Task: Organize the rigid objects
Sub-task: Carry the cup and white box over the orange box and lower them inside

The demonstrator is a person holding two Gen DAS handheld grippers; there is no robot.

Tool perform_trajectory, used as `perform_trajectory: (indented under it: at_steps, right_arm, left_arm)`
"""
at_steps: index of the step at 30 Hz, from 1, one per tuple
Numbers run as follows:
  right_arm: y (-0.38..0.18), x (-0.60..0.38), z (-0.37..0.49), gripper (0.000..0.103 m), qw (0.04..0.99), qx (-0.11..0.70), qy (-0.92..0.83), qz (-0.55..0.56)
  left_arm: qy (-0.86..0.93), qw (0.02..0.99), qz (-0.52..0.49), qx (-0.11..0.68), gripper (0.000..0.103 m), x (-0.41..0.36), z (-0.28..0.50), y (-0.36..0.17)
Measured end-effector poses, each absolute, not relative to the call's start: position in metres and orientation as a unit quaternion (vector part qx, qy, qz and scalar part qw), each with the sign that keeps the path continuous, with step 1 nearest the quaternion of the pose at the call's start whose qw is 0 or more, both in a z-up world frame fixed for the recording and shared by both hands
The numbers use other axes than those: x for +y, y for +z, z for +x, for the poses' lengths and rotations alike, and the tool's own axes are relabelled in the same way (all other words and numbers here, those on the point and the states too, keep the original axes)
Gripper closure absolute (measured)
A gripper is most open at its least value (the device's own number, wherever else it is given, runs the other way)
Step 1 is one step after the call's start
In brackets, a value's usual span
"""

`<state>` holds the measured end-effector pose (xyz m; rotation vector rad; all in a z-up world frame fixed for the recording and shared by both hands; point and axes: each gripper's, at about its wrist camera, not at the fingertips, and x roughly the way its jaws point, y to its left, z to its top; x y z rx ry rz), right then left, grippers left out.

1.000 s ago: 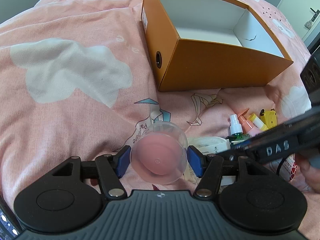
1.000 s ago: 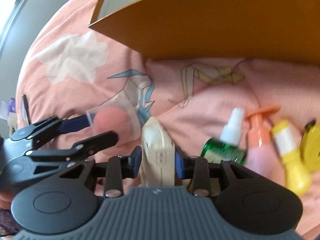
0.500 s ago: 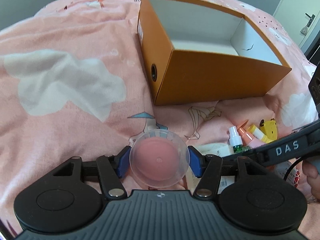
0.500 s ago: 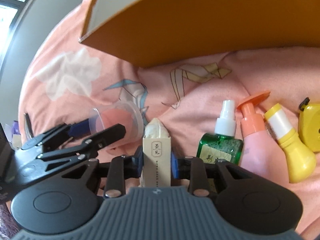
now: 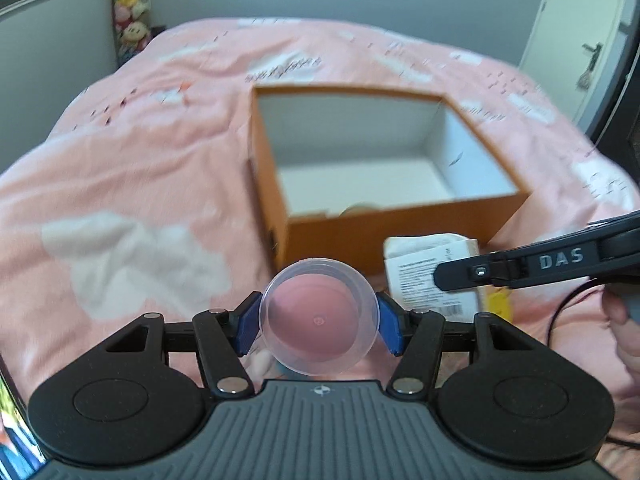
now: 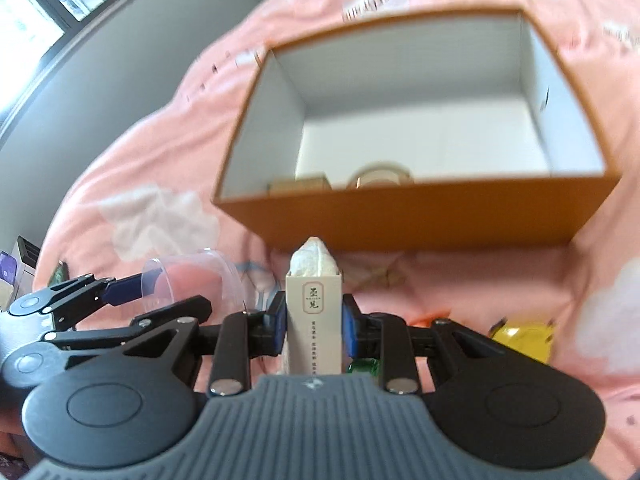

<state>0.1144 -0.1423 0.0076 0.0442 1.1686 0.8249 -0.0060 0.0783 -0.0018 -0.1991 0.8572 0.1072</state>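
— Left hand-held gripper point(image 5: 318, 326)?
— Clamped on a clear cup point(image 5: 318, 316), held above the bed point(image 5: 132, 168).
— Right hand-held gripper point(image 6: 314, 326)?
— Pinching a tissue pack point(image 6: 314, 320) before the orange box point(image 6: 420, 216).

My right gripper point(image 6: 314, 326) clamps a white tissue pack point(image 6: 314, 320) upright before the orange box point(image 6: 412, 216). Inside it sit what may be two small items, blurred. My left gripper point(image 6: 160, 296) holds a clear cup point(image 6: 192, 280).

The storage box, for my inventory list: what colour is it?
The storage box is orange outside, white inside; right wrist view shows it best.
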Motion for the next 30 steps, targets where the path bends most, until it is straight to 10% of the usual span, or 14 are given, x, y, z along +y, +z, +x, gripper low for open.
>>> perform_trajectory:
  at_steps: [20,30]
  right_arm:
    - [0.095,-0.164,0.172,0.077,0.804,0.447,0.387,0.065]
    - [0.073,-0.149,0.242,0.077,0.814,0.456,0.341,0.116]
  left_arm:
    - [-0.032,0.924,-0.066,0.375,0.035,0.092,0.089,0.068]
    - [-0.029,0.882,-0.001,0.471,0.035,0.097,0.173,0.022]
